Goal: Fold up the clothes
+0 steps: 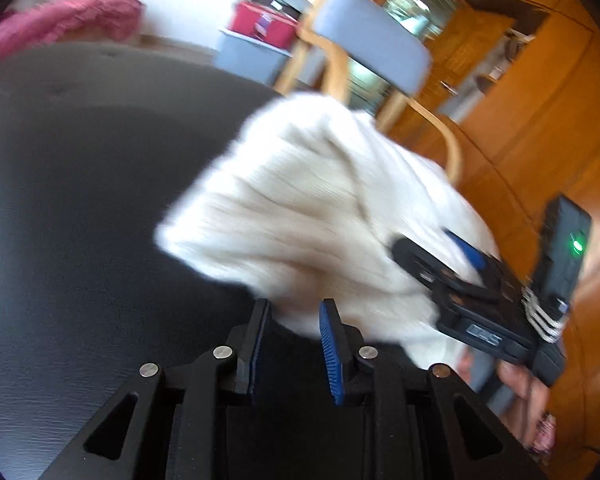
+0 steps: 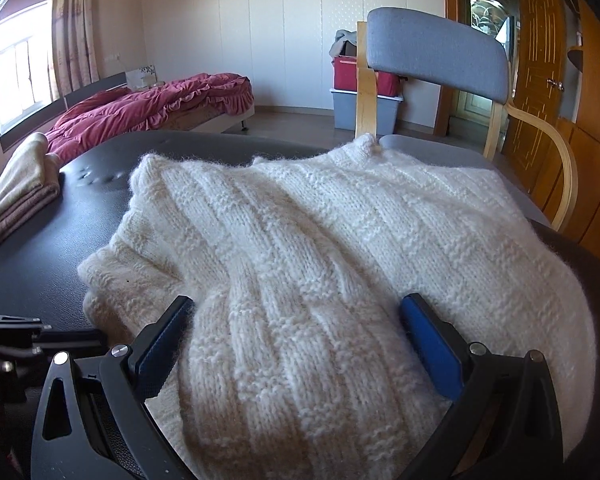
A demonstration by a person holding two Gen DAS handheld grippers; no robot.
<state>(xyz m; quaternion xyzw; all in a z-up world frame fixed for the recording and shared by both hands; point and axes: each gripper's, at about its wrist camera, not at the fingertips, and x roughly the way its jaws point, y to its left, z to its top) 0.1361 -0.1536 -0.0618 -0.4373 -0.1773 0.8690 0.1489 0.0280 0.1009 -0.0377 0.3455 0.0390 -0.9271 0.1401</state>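
1. The sweater (image 2: 300, 248) fills the middle of the right wrist view, spread on the dark table (image 2: 60, 240), its far edge by the chair (image 2: 436, 52).
2. My right gripper (image 2: 296, 344) stands wide open, the knit bulging between its pads but not pinched.
3. My left gripper (image 1: 294, 344) is part open; a fold hangs just beyond its pads, and blur hides any contact.
4. I judge it soft, thick, light and stretchy: it will sag and snag.
5. I'd take it at a hem or shoulder edge, pinching both layers.
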